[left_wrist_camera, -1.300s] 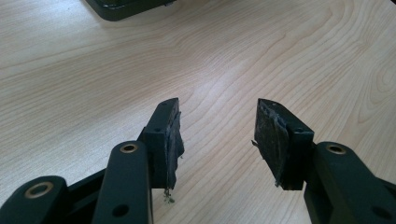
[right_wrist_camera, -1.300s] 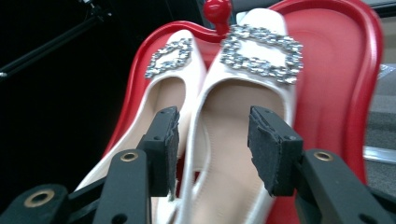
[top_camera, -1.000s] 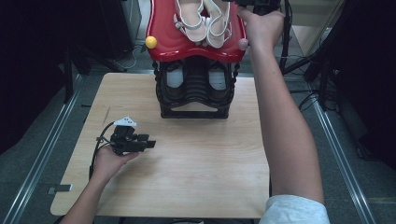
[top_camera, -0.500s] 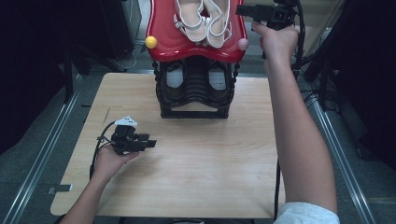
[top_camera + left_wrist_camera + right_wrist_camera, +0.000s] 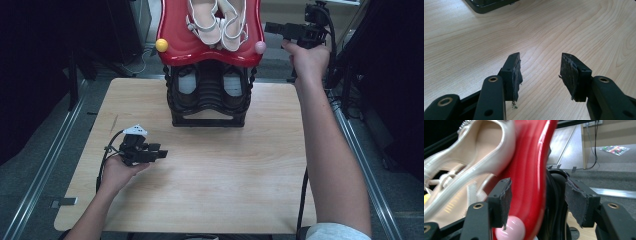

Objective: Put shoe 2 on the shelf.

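I see a light wooden table (image 5: 210, 175) filling the centre of the high view, grain running across it, its surface bare around the rack. Metal rails (image 5: 47, 165) run along both sides, with grey floor and dark room beyond. At the top centre stands a black shoe rack (image 5: 209, 102) holding dark shoes, topped by a red tray (image 5: 210, 54) with a yellow knob (image 5: 161, 45) at its left corner and a pink knob (image 5: 260, 47) at its right. A pair of pale strappy sandals (image 5: 220, 22) lies on the tray.

My left gripper (image 5: 159, 154) rests low at the lower left of the table, well apart from the rack; in the left gripper view its jaws stand apart over bare wood, gripping nothing.

My right gripper (image 5: 270, 28) sits at the upper right, just beside the tray's pink-knob corner. In the right gripper view (image 5: 537, 202) its jaws have just been opening; the tray's red edge lies between them, blurred, and the pads do not press on it
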Demonstrator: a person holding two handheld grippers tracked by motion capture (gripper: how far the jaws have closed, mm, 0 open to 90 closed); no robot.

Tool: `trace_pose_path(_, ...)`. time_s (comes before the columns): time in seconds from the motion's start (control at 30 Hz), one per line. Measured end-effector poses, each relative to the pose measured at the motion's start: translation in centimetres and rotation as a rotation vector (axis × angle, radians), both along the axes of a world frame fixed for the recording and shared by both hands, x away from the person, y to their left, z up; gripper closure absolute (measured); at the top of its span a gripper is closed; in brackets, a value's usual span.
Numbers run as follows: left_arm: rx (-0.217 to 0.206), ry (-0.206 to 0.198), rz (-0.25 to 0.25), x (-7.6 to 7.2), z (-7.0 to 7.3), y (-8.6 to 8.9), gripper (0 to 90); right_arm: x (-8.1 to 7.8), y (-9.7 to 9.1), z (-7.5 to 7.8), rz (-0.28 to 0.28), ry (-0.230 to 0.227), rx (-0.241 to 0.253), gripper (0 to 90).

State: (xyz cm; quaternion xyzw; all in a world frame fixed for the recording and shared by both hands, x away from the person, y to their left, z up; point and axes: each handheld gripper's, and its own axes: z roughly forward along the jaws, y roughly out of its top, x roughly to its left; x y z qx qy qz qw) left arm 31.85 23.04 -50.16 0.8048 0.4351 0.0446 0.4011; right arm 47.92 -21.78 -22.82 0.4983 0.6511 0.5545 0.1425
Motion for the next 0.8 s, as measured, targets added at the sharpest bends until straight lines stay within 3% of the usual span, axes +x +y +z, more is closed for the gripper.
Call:
trace_pose_path(0.3, -0.003, -0.002, 0.002, 0.0, 0.0, 0.0, 51.1, -0.4, -2.0, -2.0, -0.019, 0.015, 0.026, 39.6)
trace_pose_path(0.8, -0.007, -0.007, 0.008, 0.0, 0.0, 0.0, 51.0, -2.6, -3.3, -6.0, -0.011, 0.030, -0.008, 39.5)
